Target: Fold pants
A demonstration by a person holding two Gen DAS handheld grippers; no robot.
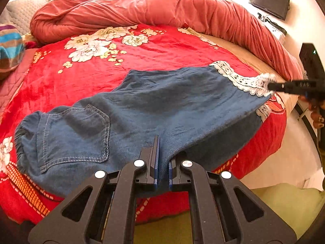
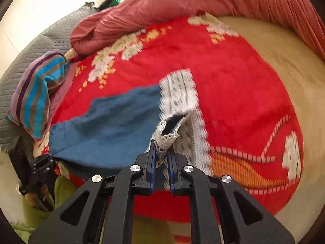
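Nearest my left wrist camera, at 6 o'clock, my left gripper has its jaws pinched narrow on the near edge of the blue denim pants, a fold of cloth rising between the pads. The pants lie spread across the red floral blanket, with the back pocket and gathered waistband toward 8 o'clock and the leg running out toward 2 o'clock. There the white lace hem is lifted off the blanket by my right gripper, which enters from 3 o'clock.

Nearest my right wrist camera, at 6 o'clock, my right gripper is clamped on that lace hem, bunched upright between the pads (the loose hem beyond is smeared by blur). The blue pants stretch away toward 9 o'clock, where my left gripper meets their far edge. Around them lies the red blanket.

Farther off, a striped cloth sits at 9 to 10 o'clock, and a rolled pink duvet rims the bed from 11 to 2 o'clock. A dark screen hangs on the wall at 1 o'clock.
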